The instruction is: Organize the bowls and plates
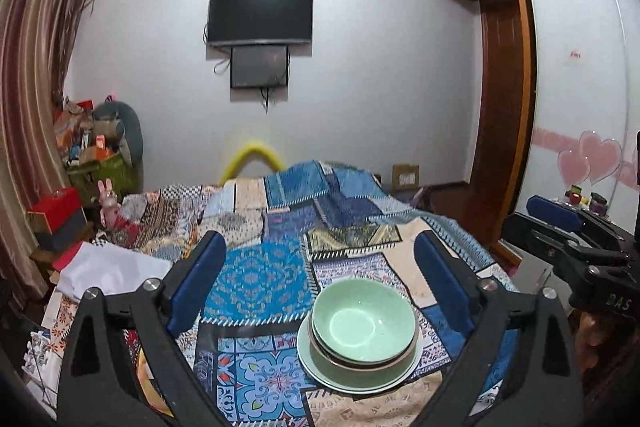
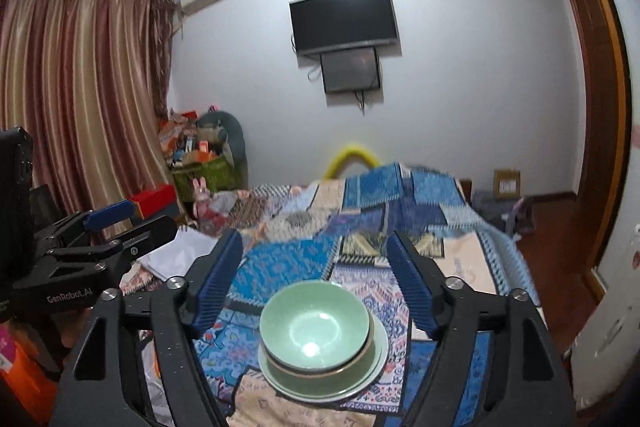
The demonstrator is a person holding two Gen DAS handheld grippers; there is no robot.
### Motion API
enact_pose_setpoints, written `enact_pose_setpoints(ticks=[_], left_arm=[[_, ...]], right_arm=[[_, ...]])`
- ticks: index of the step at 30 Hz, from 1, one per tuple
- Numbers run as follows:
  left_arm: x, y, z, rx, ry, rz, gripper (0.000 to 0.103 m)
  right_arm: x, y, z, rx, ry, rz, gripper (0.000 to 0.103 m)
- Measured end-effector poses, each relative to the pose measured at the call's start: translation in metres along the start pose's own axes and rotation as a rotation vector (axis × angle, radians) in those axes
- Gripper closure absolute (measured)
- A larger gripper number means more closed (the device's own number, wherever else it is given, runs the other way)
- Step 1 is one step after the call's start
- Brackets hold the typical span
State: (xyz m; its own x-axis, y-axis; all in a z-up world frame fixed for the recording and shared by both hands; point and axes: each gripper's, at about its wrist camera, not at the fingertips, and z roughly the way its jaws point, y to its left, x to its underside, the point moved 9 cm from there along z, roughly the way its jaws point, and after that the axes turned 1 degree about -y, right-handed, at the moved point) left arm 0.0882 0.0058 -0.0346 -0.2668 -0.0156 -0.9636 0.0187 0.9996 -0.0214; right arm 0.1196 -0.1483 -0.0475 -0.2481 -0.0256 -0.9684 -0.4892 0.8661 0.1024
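A pale green bowl (image 1: pixel 362 327) sits nested in a second green bowl (image 1: pixel 360 363), and both stand on a pale green plate (image 1: pixel 320 371) on the patchwork bedspread (image 1: pixel 256 275). The same stack shows in the right wrist view: top bowl (image 2: pixel 314 325), lower bowl (image 2: pixel 320 373), plate (image 2: pixel 378 367). My left gripper (image 1: pixel 320 247) is open and empty, held above and behind the stack. My right gripper (image 2: pixel 314 247) is open and empty, also above the stack. Each gripper shows at the edge of the other's view, the right gripper (image 1: pixel 560 227) and the left gripper (image 2: pixel 120 223).
The bed fills the middle. White folded cloth (image 1: pixel 108 271) lies at its left edge. Red boxes (image 1: pixel 56 211) and a heap of toys (image 1: pixel 100 147) stand by the curtain. A wooden wardrobe (image 1: pixel 500 107) and floor are on the right. A TV (image 1: pixel 260 15) hangs on the far wall.
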Motion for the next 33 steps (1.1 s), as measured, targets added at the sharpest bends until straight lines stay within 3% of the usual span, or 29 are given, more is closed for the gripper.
enact_pose_setpoints(ticks=[9, 33], left_arm=[[-0.010, 0.002, -0.017, -0.010, -0.062, -0.010, 0.000], [-0.005, 0.006, -0.019, -0.003, -0.077, -0.027, 0.000]], right_arm=[[-0.011, 0.004, -0.006, 0.022, -0.075, -0.018, 0.000], [-0.003, 0.003, -0.003, 0.016, -0.048, 0.000, 0.000]])
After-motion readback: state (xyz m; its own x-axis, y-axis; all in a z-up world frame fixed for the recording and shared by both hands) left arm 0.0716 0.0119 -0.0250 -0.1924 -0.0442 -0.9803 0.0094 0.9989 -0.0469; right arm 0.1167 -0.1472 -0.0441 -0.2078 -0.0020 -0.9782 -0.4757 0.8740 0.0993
